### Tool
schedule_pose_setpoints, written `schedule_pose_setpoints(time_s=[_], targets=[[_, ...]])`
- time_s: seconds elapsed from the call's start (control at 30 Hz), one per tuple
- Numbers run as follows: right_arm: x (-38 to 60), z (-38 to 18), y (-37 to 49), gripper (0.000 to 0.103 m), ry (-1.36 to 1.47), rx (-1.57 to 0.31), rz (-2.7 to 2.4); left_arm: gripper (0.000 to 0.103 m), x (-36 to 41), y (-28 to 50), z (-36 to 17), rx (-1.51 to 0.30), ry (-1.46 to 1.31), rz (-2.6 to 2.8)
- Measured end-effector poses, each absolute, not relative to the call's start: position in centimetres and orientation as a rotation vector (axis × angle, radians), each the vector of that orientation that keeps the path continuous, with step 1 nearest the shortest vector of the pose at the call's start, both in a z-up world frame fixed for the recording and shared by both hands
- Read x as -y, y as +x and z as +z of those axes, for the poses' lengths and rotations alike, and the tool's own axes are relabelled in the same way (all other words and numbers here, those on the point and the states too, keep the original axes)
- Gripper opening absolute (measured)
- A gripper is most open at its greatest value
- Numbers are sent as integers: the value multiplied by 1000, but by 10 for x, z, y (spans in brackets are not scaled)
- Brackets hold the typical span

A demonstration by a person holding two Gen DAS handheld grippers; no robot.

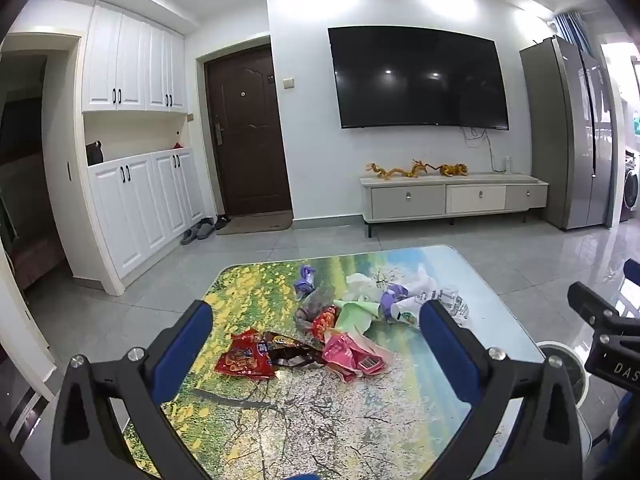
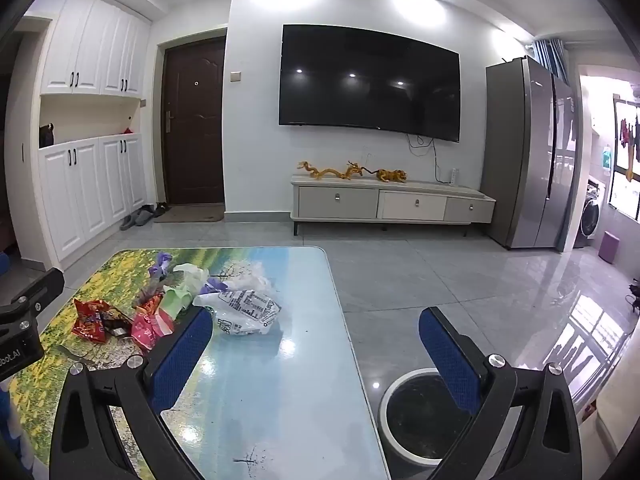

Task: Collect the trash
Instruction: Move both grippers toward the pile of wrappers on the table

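A heap of trash lies on the landscape-printed table: a red snack wrapper, a dark brown wrapper, a pink packet, a green paper, purple scraps and a white printed bag. My left gripper hangs open above the near side of the heap, nothing between its blue pads. My right gripper is open too, over the table's right edge, with the white bag just beyond its left finger. A round white-rimmed bin stands on the floor beside the table.
Grey tiled floor stretches to a TV cabinet under a wall TV. White cupboards and a brown door are at left, a fridge at right. The right gripper's body shows at the left view's edge.
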State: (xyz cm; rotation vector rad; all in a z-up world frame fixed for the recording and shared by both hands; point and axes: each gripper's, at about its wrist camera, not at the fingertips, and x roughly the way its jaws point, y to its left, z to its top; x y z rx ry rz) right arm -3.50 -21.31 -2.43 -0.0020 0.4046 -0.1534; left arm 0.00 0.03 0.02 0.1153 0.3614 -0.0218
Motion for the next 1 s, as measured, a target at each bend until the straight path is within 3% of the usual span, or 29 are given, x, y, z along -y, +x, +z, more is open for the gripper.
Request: schedule_pose_setpoints(time_s=[1.0], targets=[[226, -13, -49, 103, 18, -319, -187, 103, -7, -7, 10, -344, 102, -59]])
